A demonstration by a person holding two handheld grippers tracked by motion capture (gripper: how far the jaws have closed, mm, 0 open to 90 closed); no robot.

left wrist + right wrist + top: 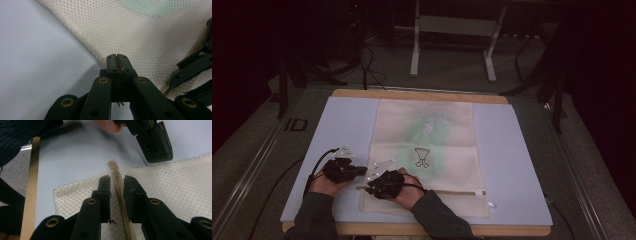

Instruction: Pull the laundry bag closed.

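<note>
A cream mesh bag (427, 135) with a green print and a small dark drawing lies flat on a pale blue mat (512, 150). A tan zipper (452, 192) runs across its near end. My left gripper (117, 57) is shut, its tips resting at the bag's left edge (82, 47); whether mesh is pinched I cannot tell. My right gripper (117, 180) stands open astride the zipper's left end (113, 167), the strip running between the pads with narrow gaps. The two grippers sit close together at the bag's near left corner, left gripper (364, 171) and right gripper (368, 187).
The mat lies on a wooden table whose edge (28, 195) is just beyond the bag's corner. A small clear tag (491, 204) lies near the bag's near right corner. Behind the table stand a metal frame (452, 30) and cables on grey carpet.
</note>
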